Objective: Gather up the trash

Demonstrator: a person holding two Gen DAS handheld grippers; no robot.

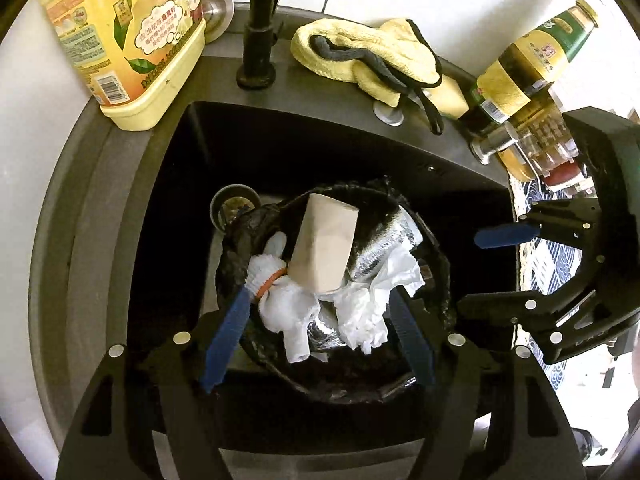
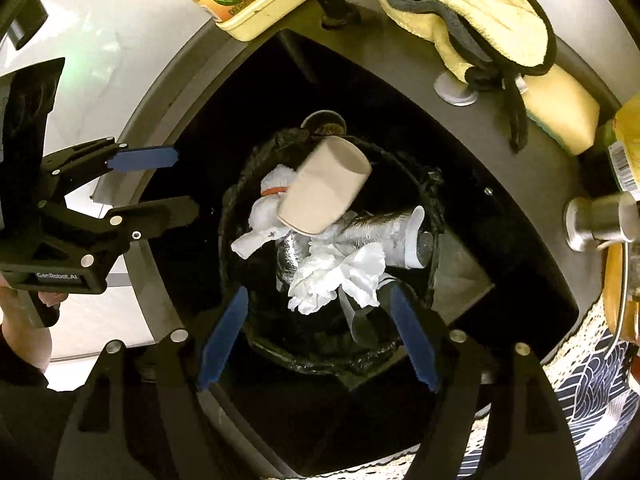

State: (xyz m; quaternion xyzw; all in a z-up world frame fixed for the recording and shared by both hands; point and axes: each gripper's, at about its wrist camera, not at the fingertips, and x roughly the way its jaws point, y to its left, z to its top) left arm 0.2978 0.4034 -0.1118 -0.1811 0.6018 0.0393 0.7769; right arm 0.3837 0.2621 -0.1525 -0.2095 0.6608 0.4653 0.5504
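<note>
A round bin lined with a black bag stands in the dark sink. In it lie a tan paper cup, a white glove with an orange band, crumpled white tissue and a silvery foil wrapper. My left gripper is open above the bin, holding nothing; it also shows in the right wrist view. My right gripper is open above the bin, holding nothing; it also shows in the left wrist view.
The dark sink has a drain behind the bin and a black faucet at the back. A yellow detergent tub, a yellow cloth, a sponge and bottles stand on the rim. A patterned mat lies right.
</note>
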